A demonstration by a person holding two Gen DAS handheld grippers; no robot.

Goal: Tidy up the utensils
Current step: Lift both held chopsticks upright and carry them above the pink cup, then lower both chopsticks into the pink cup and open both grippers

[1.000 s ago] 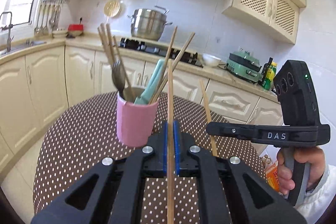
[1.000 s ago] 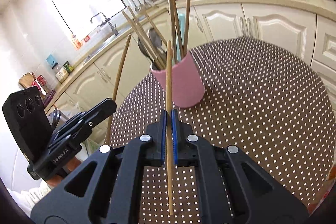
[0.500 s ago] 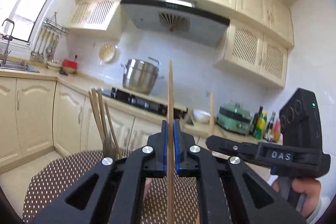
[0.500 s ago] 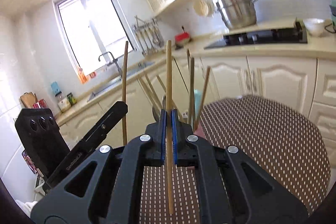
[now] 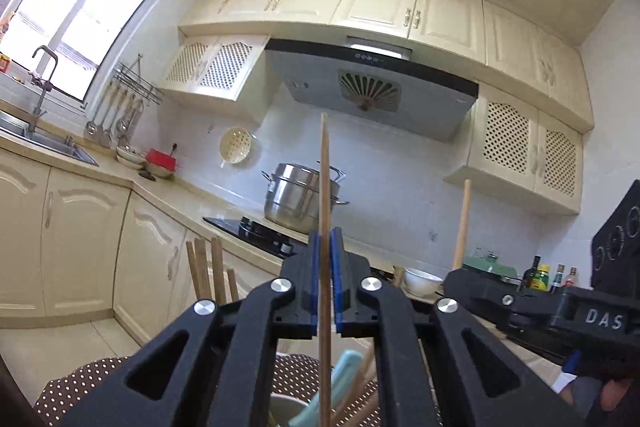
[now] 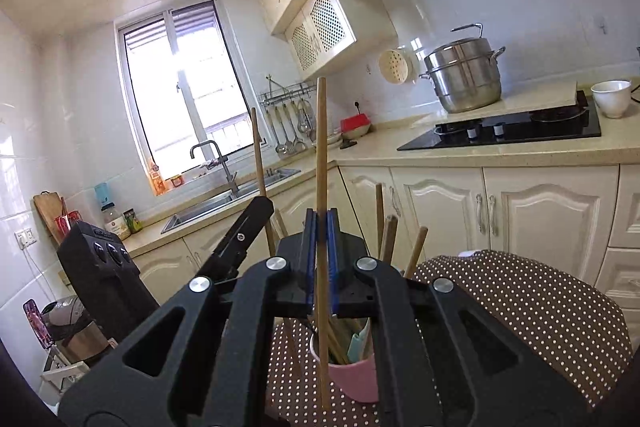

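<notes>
Blue pads of the left gripper pinch one upright wooden chopstick; the right gripper pinches a second chopstick the same way. Both hang above the pink cup of utensils on the dotted tablecloth.

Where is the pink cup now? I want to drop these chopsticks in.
In the right wrist view, the pink cup stands low at centre on the dotted tablecloth, directly below the right gripper.

pink cup, brown white-dotted tablecloth
</notes>
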